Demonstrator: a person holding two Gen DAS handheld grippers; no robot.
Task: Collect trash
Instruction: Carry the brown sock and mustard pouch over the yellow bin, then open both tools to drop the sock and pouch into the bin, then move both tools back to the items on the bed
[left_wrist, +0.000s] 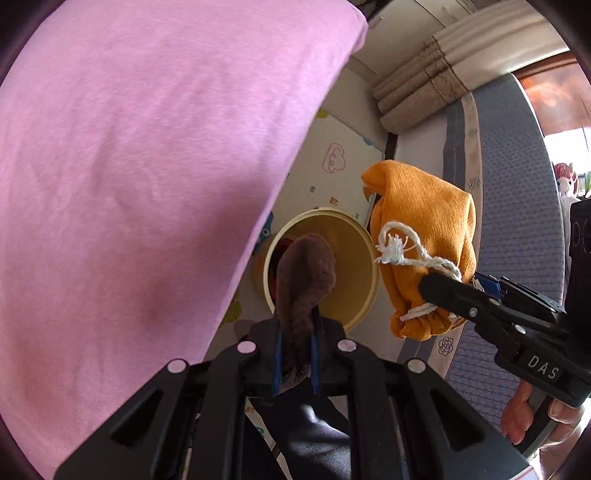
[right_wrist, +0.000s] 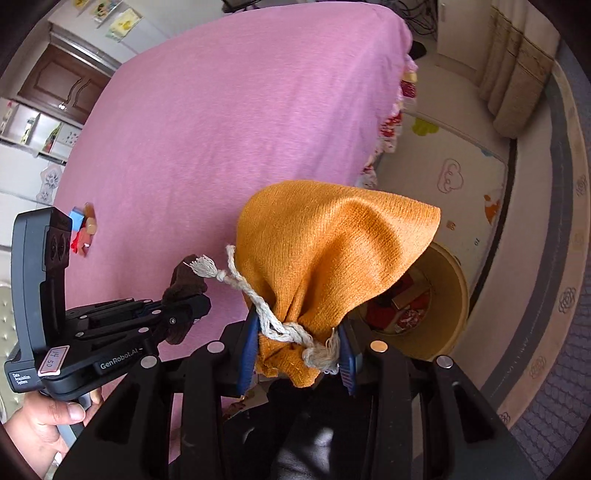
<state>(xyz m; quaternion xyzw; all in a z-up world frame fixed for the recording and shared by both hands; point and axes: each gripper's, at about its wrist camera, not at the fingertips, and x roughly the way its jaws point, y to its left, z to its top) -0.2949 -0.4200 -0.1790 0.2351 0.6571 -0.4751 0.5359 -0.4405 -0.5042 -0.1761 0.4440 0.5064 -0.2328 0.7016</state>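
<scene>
My left gripper (left_wrist: 295, 354) is shut on a brown cloth scrap (left_wrist: 304, 280) and holds it above the round cream trash bin (left_wrist: 364, 266) on the floor. My right gripper (right_wrist: 299, 347) is shut on the tied neck of an orange drawstring pouch (right_wrist: 332, 251) with a white cord (right_wrist: 258, 306), held beside the bin (right_wrist: 450, 295). The pouch also shows in the left wrist view (left_wrist: 424, 236), to the right of the bin. The left gripper (right_wrist: 184, 306) with the brown scrap (right_wrist: 184, 284) shows in the right wrist view. The bin holds red and tan scraps (right_wrist: 402, 306).
A table under a pink cloth (right_wrist: 221, 129) fills the left side, with a few small items (right_wrist: 85, 225) on it. A patterned play mat (right_wrist: 461, 192) covers the floor. A grey rug (left_wrist: 517, 206) and curtains (left_wrist: 424, 85) lie to the right.
</scene>
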